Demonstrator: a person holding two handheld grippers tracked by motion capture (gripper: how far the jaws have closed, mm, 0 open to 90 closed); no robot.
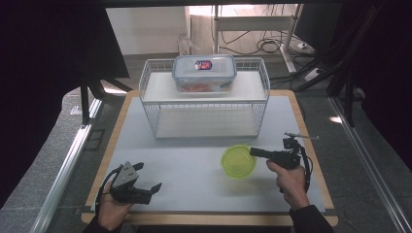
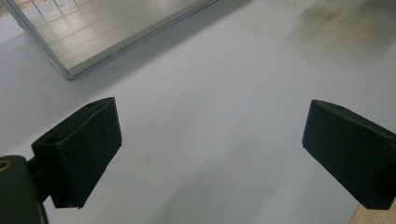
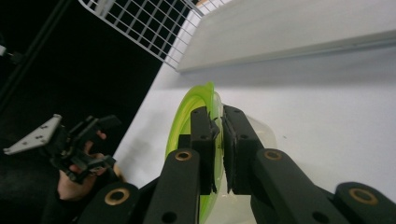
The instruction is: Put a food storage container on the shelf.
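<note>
While the right gripper (image 3: 218,140) pinches the green lid's (image 1: 238,160) rim at the table's (image 1: 194,189) four o'clock, its own view shows the lid edge-on; the left gripper (image 1: 145,177), jaws wide apart, rests at seven o'clock

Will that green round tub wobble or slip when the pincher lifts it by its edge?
Probably a little. The right gripper pinches only the rim of the green tub, so it may tilt. It looks like thin, see-through plastic, so likely light and slightly bendy. Its smooth rim could slip.
</note>
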